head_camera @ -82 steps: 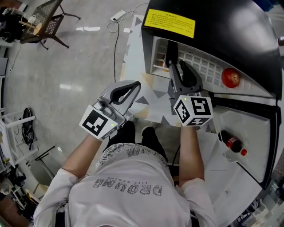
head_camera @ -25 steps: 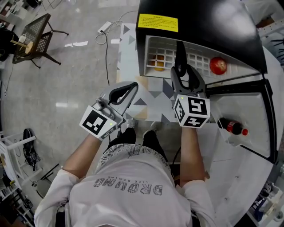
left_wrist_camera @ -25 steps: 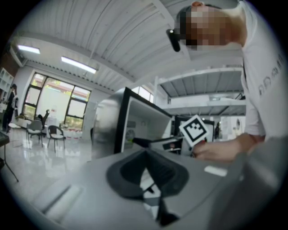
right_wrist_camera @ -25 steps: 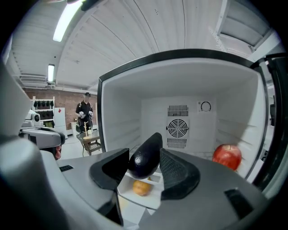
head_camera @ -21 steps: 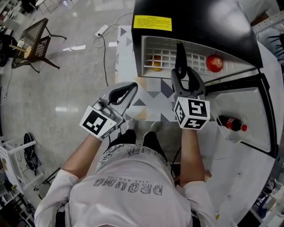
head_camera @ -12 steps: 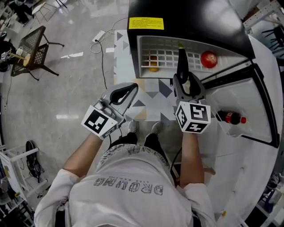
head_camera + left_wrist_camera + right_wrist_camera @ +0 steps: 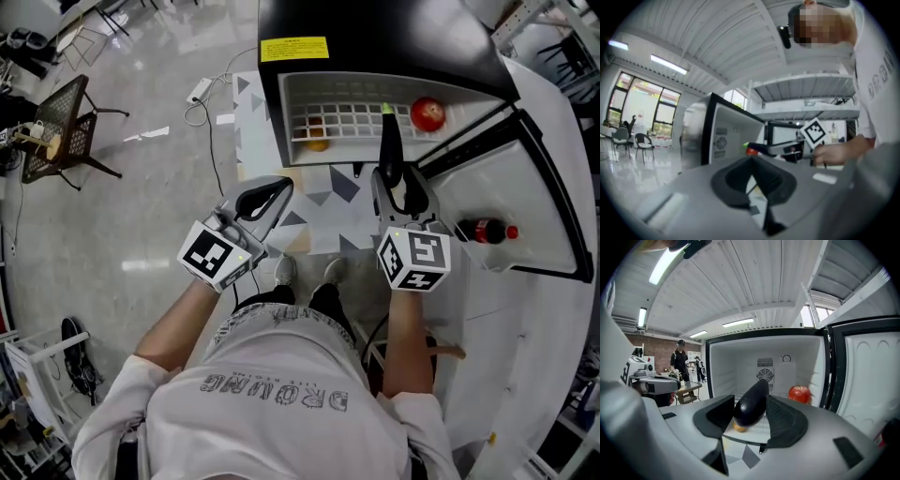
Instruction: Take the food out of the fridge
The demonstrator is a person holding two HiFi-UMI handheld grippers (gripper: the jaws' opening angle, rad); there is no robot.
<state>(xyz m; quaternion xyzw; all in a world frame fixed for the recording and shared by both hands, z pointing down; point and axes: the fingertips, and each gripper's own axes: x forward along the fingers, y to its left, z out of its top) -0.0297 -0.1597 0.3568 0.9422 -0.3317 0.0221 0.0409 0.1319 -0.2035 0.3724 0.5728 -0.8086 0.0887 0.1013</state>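
The small black fridge (image 7: 375,37) stands open, its white wire shelf (image 7: 347,117) facing me. My right gripper (image 7: 396,174) is shut on a dark eggplant (image 7: 388,141) whose green tip reaches the shelf's front edge. In the right gripper view the eggplant (image 7: 751,404) lies between the pads in front of the fridge (image 7: 736,366). A red apple (image 7: 428,113) and an orange (image 7: 317,142) sit on the shelf; the apple (image 7: 800,393) is at the right. My left gripper (image 7: 284,185) hangs shut and empty to the left, away from the fridge.
The fridge door (image 7: 525,178) swings open at the right, with a cola bottle (image 7: 483,230) in its rack. A patterned mat (image 7: 309,202) lies before the fridge. A wire chair (image 7: 66,122) stands far left, and a cable (image 7: 208,131) runs across the floor. People (image 7: 680,363) stand far off.
My right gripper has drawn the eggplant back from over the shelf toward the fridge's front. The left gripper has hardly moved. My view has shifted slightly.
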